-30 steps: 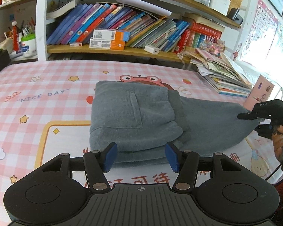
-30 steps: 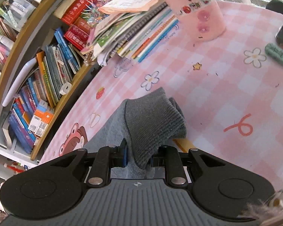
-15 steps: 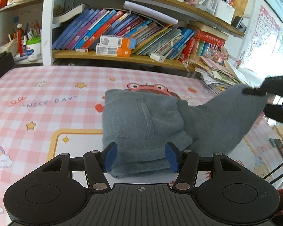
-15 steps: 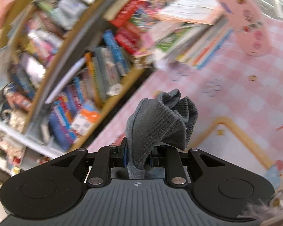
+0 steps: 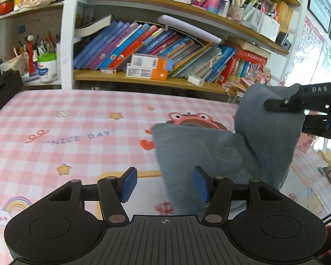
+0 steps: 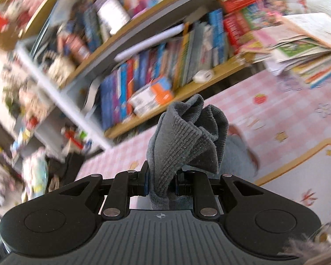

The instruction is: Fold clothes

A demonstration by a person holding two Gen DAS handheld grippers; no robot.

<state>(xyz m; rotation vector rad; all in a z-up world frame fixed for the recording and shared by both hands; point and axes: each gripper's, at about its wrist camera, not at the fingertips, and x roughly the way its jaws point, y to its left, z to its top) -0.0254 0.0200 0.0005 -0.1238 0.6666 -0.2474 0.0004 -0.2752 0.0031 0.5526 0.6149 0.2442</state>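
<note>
A grey fleece garment (image 5: 200,152), partly folded, lies on the pink checked tablecloth (image 5: 77,132). Its right end is lifted off the cloth and hangs from my right gripper (image 5: 282,108), which enters the left wrist view from the right. In the right wrist view that gripper (image 6: 161,184) is shut on the garment's ribbed cuff (image 6: 187,134), which bunches up above the pads. My left gripper (image 5: 164,184) stands open just above the cloth, with the garment's near left corner between and beyond its blue pads, untouched by them.
A wooden bookshelf (image 5: 156,81) full of leaning books runs along the table's far edge. A loose stack of magazines (image 6: 302,50) lies at the back right. Pen pots (image 5: 46,66) stand at the back left. A phone (image 5: 330,175) rests near the right edge.
My right gripper has raised the cuff and carried it leftwards over the folded part, rolling as it went. My left gripper has slid left, so the garment now sits to its right.
</note>
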